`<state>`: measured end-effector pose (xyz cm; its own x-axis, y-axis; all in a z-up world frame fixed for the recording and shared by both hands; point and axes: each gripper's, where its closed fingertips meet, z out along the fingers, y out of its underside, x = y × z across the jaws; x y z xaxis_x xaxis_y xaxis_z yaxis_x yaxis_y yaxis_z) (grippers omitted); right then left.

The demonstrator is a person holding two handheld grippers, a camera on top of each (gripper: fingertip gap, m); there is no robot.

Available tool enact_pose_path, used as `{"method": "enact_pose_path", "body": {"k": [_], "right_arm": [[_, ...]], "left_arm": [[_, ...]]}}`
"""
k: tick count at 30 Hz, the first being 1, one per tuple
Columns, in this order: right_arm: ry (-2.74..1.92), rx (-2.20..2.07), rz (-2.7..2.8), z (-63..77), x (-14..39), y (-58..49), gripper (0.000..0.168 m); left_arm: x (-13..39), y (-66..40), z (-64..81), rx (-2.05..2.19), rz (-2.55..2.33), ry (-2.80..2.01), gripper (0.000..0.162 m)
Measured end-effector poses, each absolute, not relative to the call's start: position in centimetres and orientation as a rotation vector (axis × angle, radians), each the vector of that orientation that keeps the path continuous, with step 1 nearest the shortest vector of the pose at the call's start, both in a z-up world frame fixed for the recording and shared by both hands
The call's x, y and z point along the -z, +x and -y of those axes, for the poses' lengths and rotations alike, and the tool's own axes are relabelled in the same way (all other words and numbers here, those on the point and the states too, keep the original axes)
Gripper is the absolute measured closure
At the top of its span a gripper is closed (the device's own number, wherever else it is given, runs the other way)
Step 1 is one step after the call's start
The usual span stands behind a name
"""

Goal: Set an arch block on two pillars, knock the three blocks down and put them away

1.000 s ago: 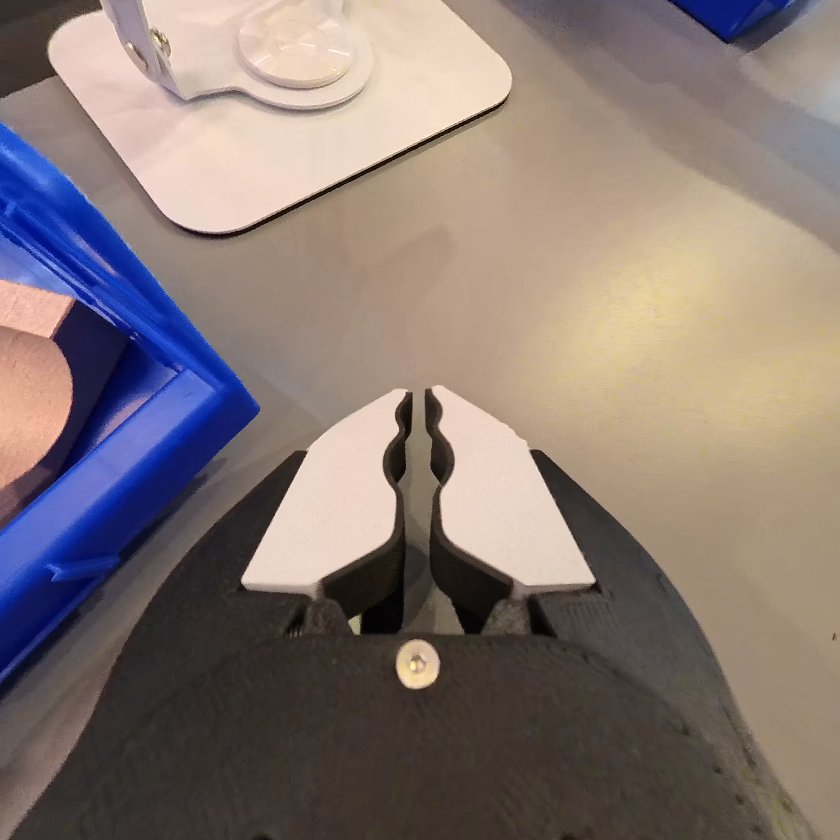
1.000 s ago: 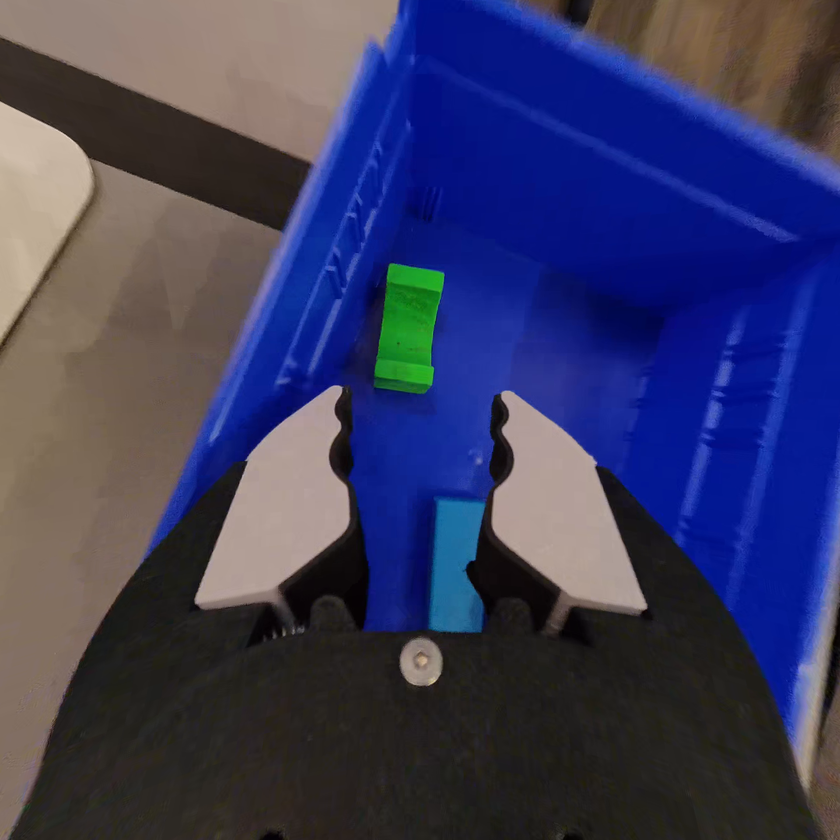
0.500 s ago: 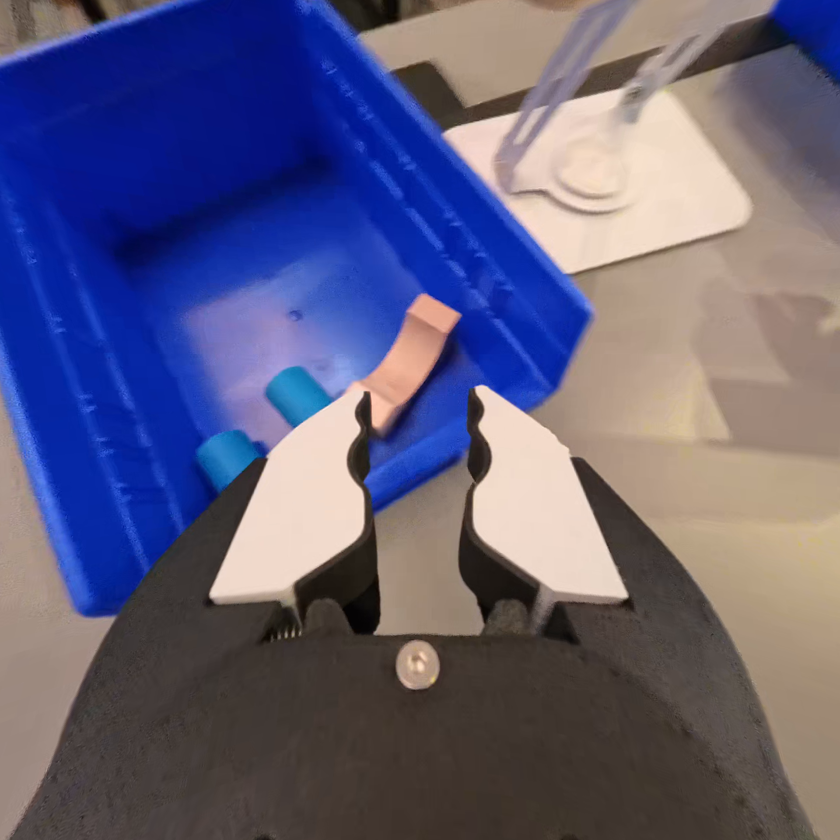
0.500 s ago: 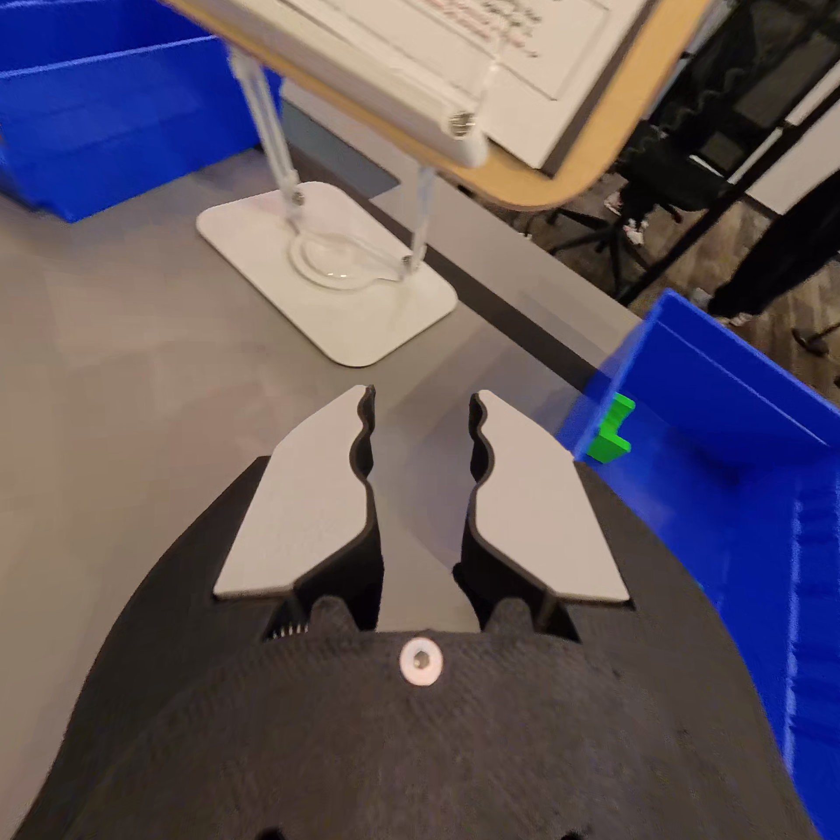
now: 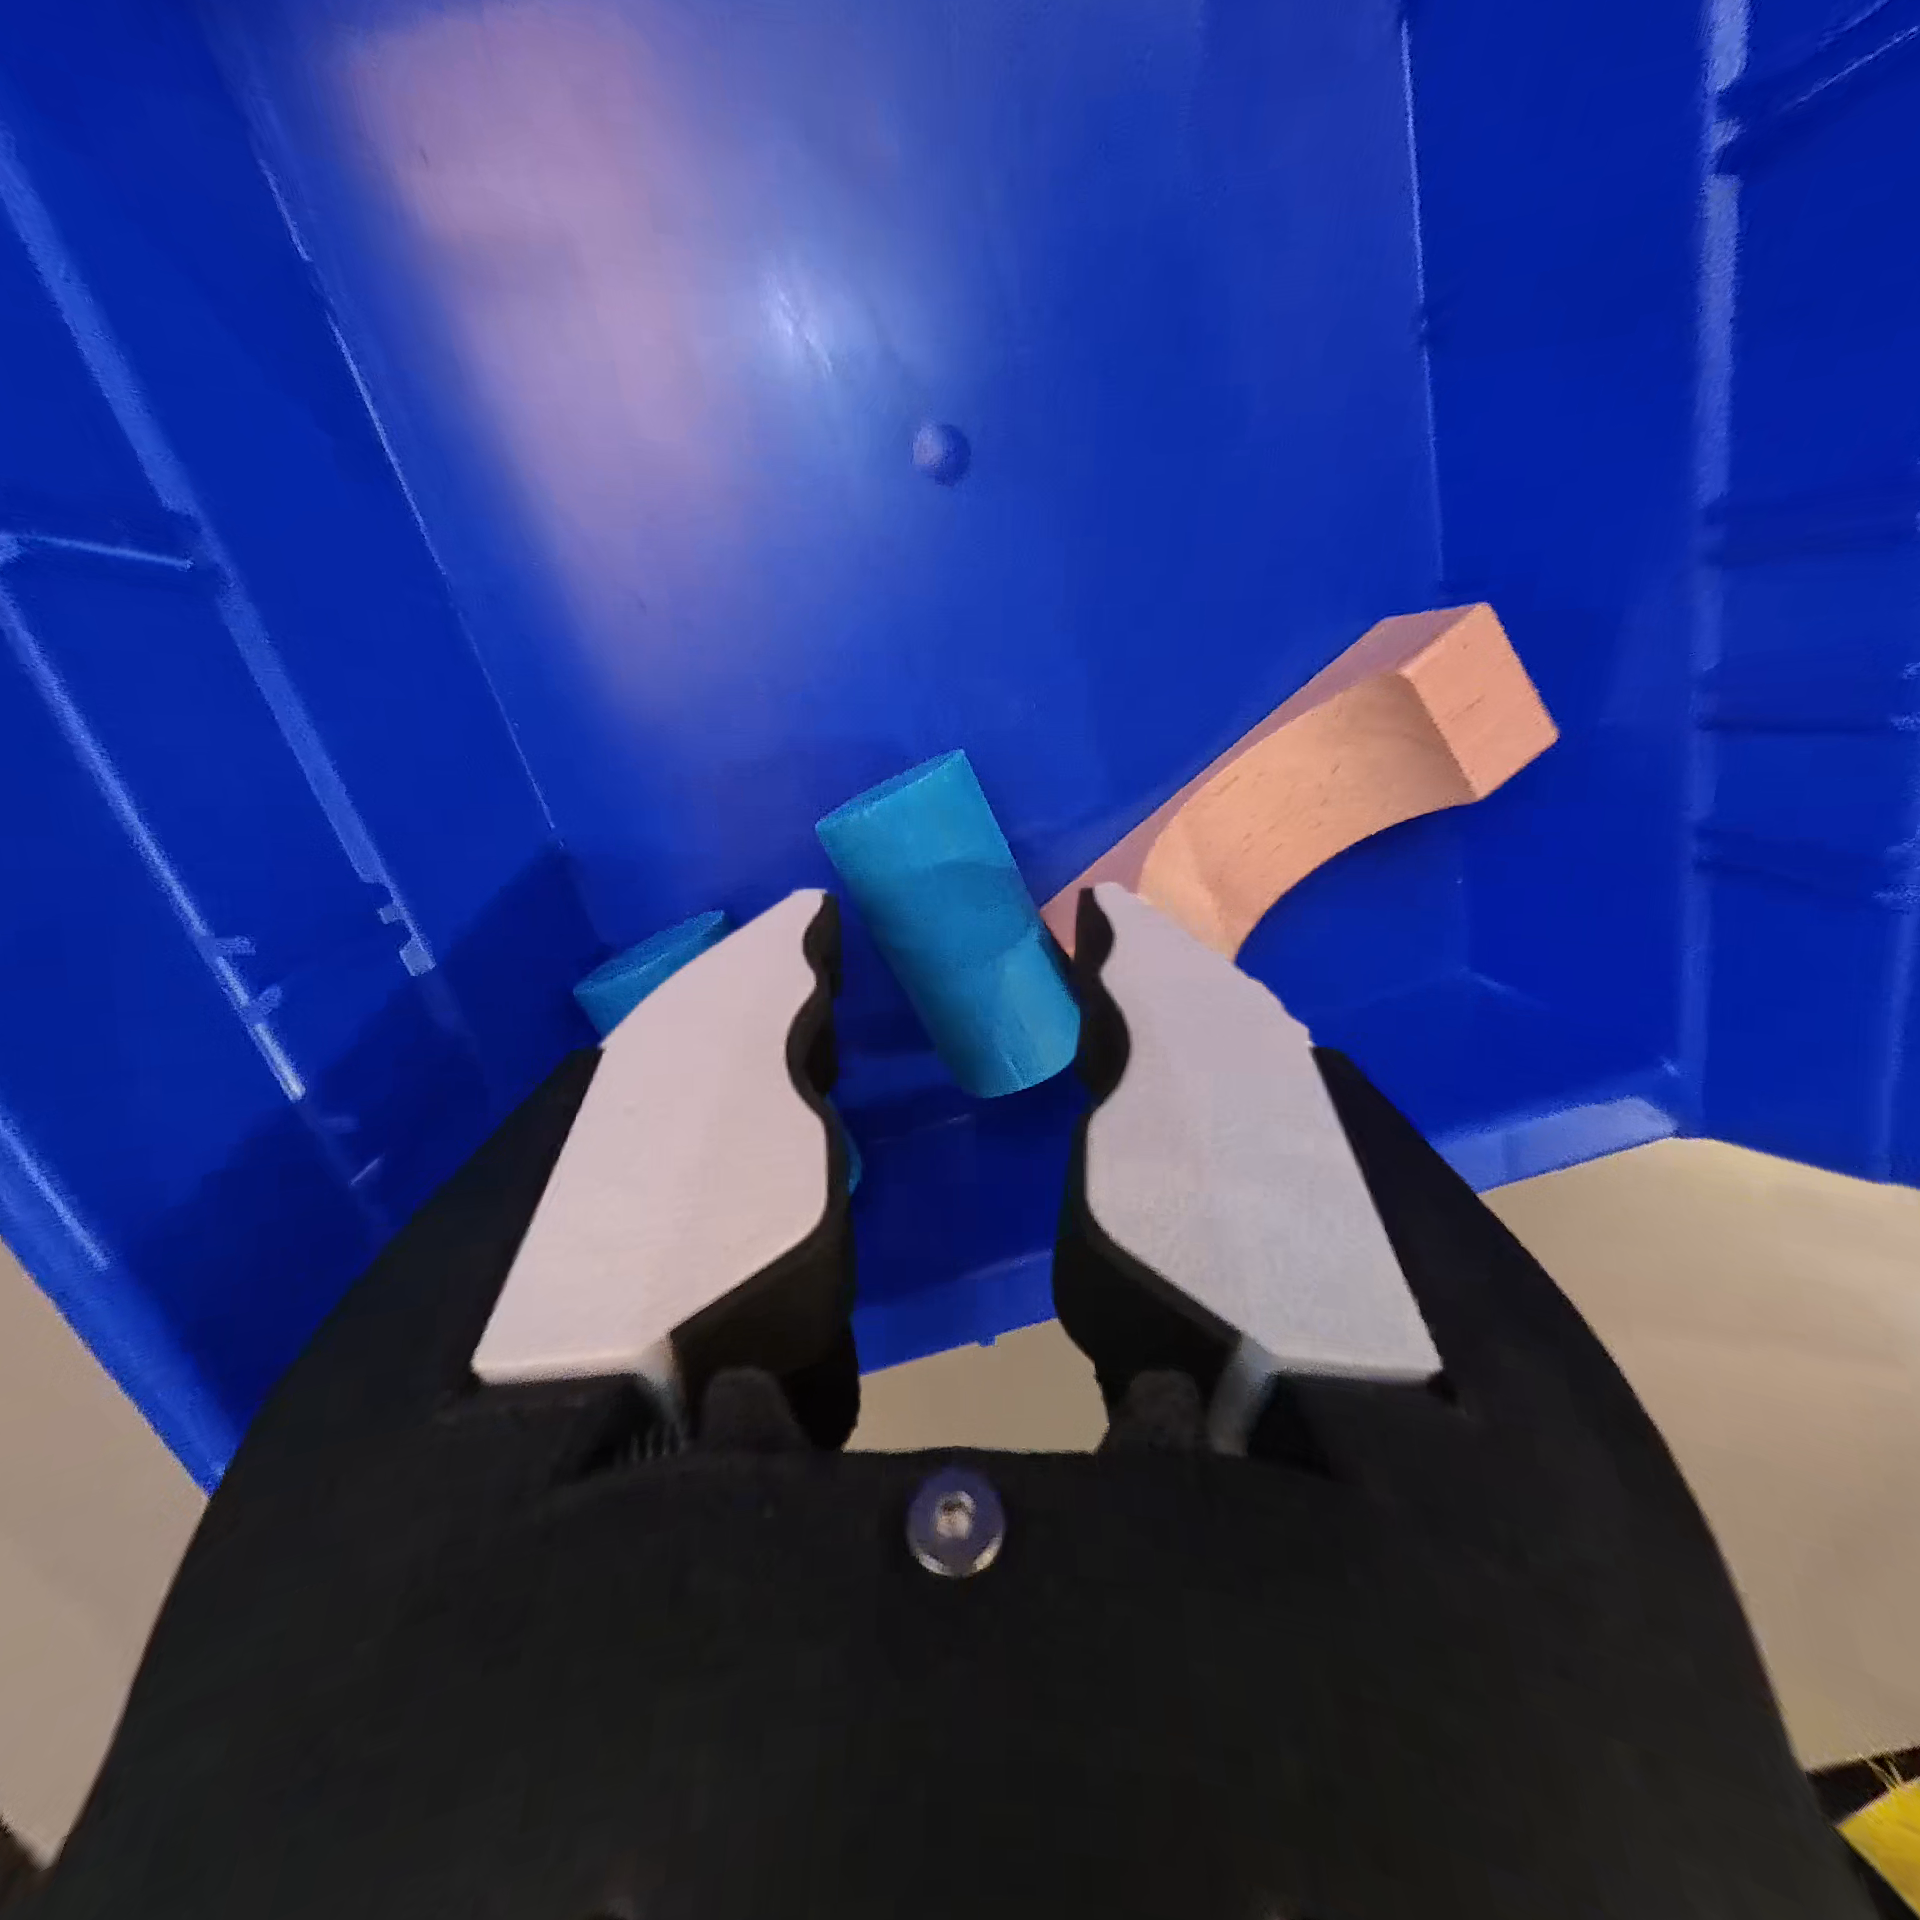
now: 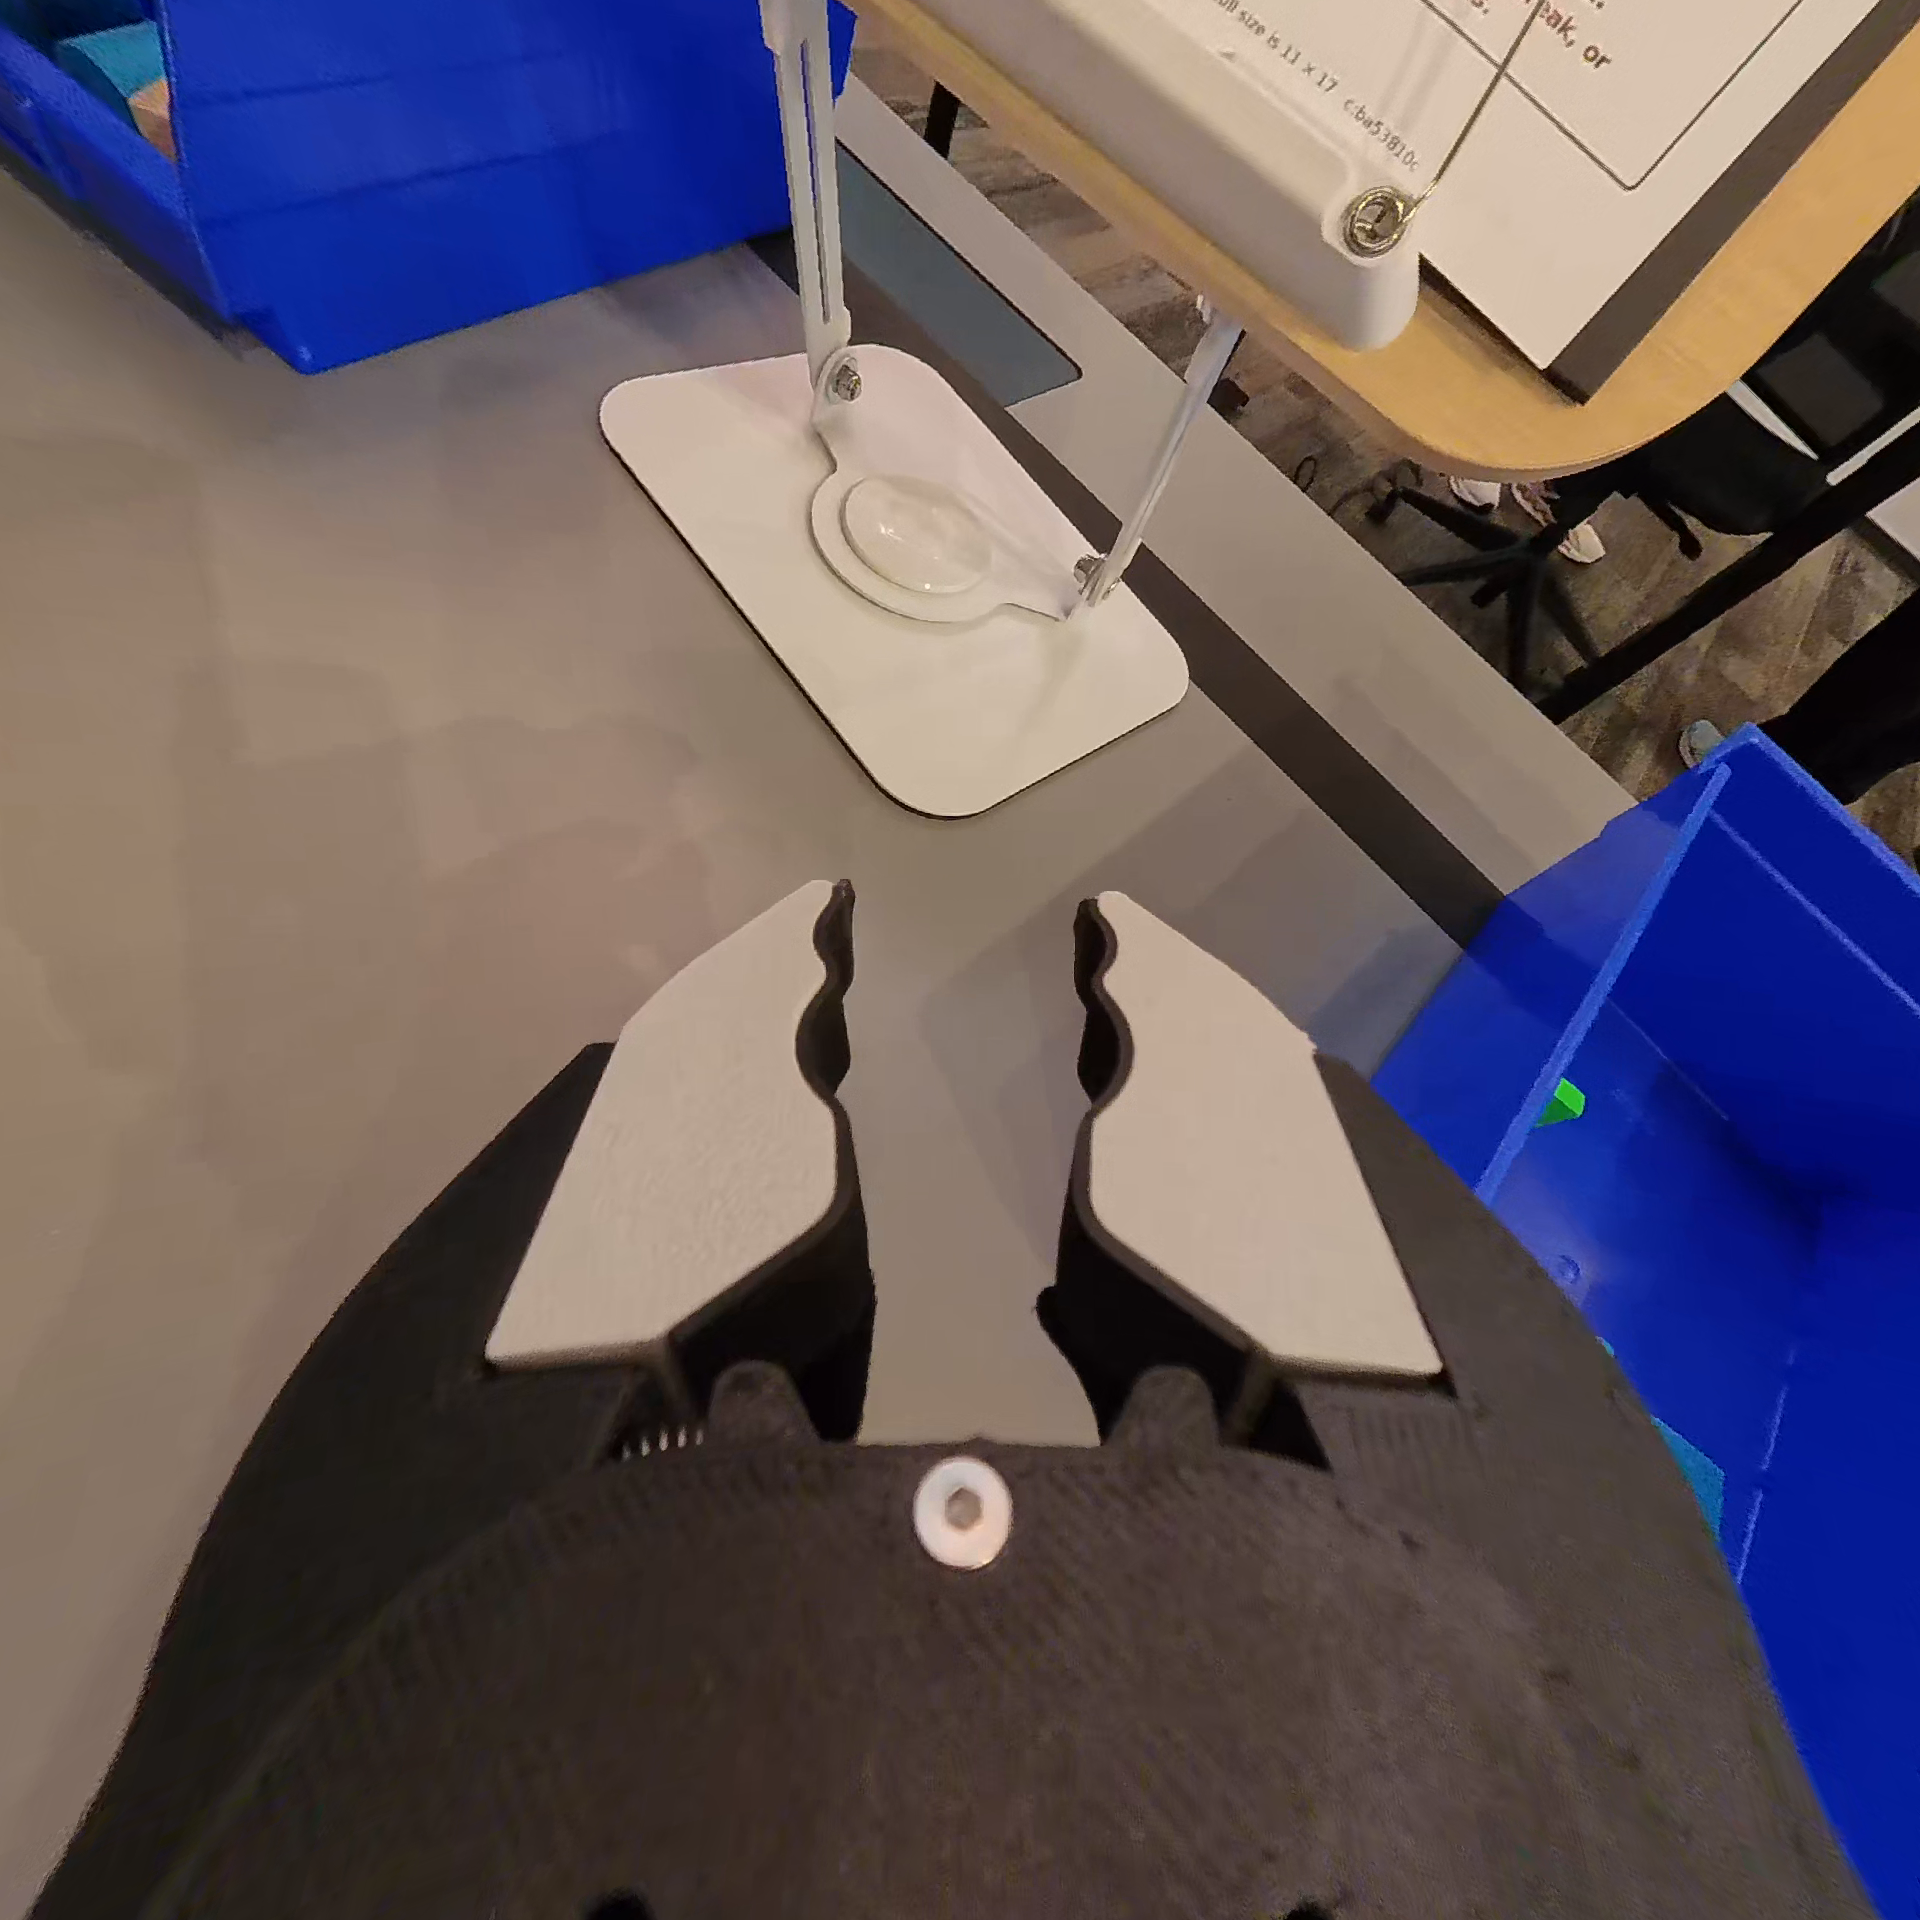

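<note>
Left gripper [image 5: 951,997] over the near end of a blue bin [image 5: 727,416]; jaws spread wide, holding nothing; a blue cylinder [image 5: 945,925] lies tilted on the bin floor and shows in the gap between the fingertips, whether they touch it cannot be told. A second blue cylinder [image 5: 644,971] sits in the bin's near left corner, mostly hidden behind the left finger [image 5: 686,1143]. Wooden arch block [image 5: 1340,779] lies on its side near the bin's right wall, curved cut-out facing the near wall, one end close beside the first cylinder; contact unclear. All three blocks inside this bin; bare desk [image 5: 1662,1351] shows past the bin's near wall.

Right gripper [image 6: 961,997] hangs over open grey desk [image 6: 312,727]; jaws apart by a moderate gap, empty. White stand base [image 6: 935,665] sits toward the desk's far edge, its thin legs carrying a tilted wooden board [image 6: 1299,312] with a sheet on it. Another blue bin [image 6: 1714,1195] at the desk's right edge, a bit of a green block [image 6: 1558,1103] showing inside. The first bin [image 6: 468,177] appears at the desk's far left corner, well apart from the right gripper.
</note>
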<state>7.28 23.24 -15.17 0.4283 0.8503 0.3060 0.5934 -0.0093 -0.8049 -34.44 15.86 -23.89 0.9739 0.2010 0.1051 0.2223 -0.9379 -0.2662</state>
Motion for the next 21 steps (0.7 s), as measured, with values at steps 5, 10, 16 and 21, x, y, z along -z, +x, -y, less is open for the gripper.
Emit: {"method": "enact_pose_path", "body": {"k": [5,10,16,21], "right_arm": [[-1.694,-0.334,1.276,-22.9,15.2,7.0,0.127],[-1.677,-0.314,1.275,-23.0,15.0,7.1,0.129],[-1.564,-0.397,1.243,-21.5,12.4,6.2,0.127],[-1.500,-0.715,1.260,-16.4,9.7,1.8,0.121]], "left_arm": [[26.0,-34.5,-16.4,0.125,0.304,-2.884,0.125],[25.1,-34.9,-17.2,0.091,0.238,-2.796,0.126],[17.2,-33.8,-18.2,-0.059,0.038,-2.349,0.126],[10.5,-22.7,-15.5,-0.208,-0.355,-1.898,0.127]]}}
